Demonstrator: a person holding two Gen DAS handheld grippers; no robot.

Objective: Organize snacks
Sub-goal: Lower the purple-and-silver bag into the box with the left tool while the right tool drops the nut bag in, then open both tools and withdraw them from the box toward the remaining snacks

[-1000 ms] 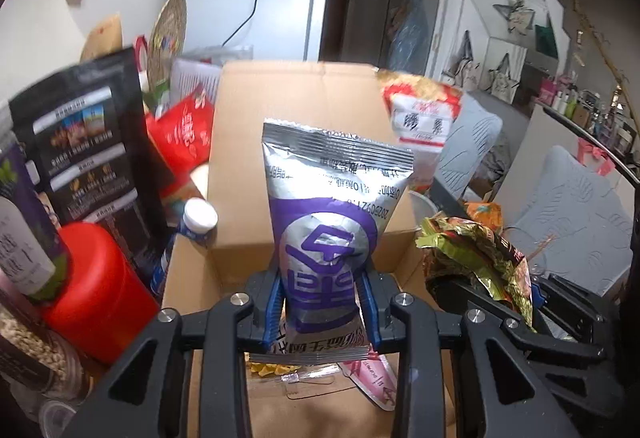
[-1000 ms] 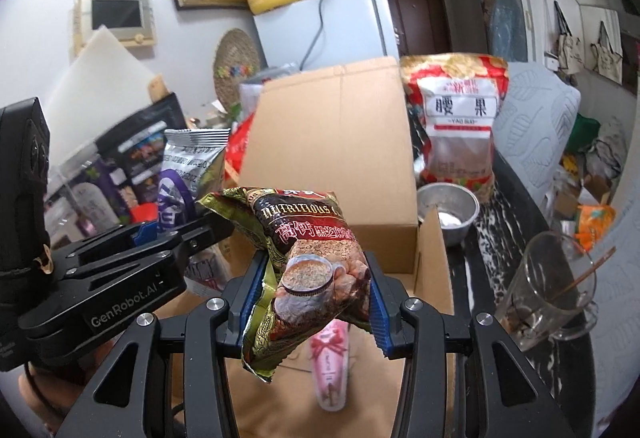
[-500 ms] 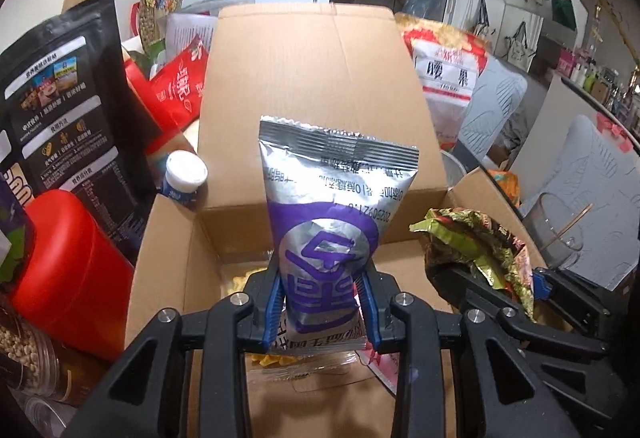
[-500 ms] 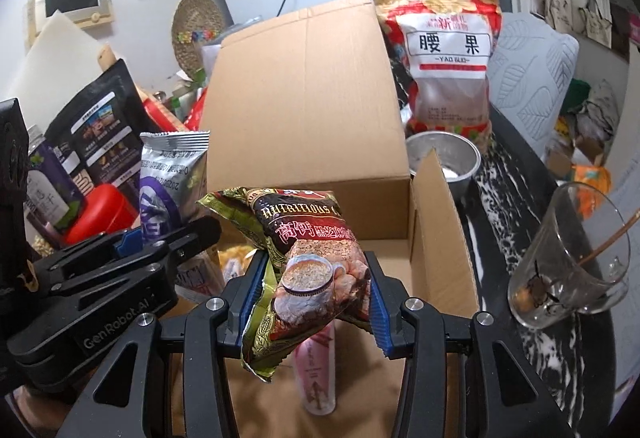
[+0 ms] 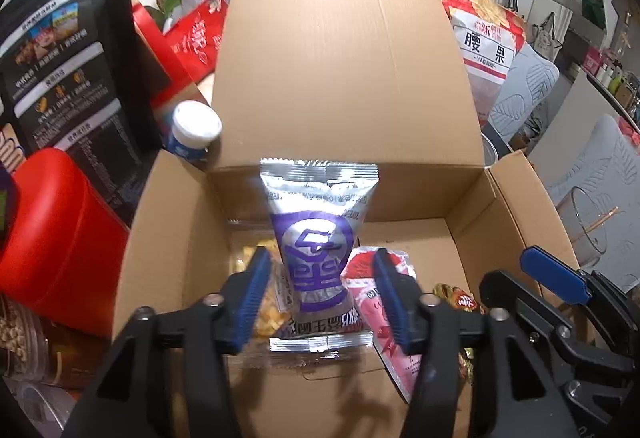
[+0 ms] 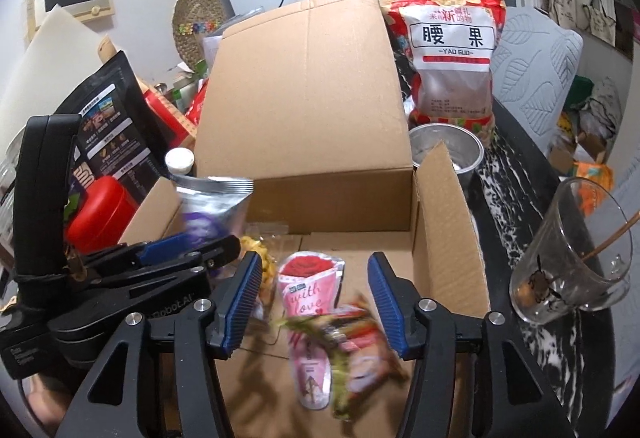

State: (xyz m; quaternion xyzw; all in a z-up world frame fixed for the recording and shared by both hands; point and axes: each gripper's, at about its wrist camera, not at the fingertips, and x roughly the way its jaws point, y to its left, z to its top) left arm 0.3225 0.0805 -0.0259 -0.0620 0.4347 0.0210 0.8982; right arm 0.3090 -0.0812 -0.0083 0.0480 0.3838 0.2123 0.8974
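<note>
Both grippers hang over an open cardboard box [image 5: 176, 238]. My left gripper [image 5: 320, 298] is open; the silver and purple snack bag [image 5: 316, 238] stands loose between its spread fingers, inside the box. It also shows blurred in the right wrist view [image 6: 212, 210]. My right gripper [image 6: 314, 302] is open; the green and red cereal packet [image 6: 356, 342] is blurred below it, over the box floor. A pink rose packet [image 6: 308, 310] and a clear bag of yellow snacks [image 5: 264, 302] lie in the box.
The box's tall back flap [image 6: 304, 94] stands upright. Left of the box are a red canister [image 5: 60, 238], a black pouch [image 5: 68, 58] and a white-capped bottle [image 5: 194, 130]. At the right are a cashew bag [image 6: 452, 50], a steel cup [image 6: 448, 150] and a glass [image 6: 572, 254].
Both grippers have moved down over the box and opened. The silver and purple bag and the cereal packet have been let go and are dropping into the box.
</note>
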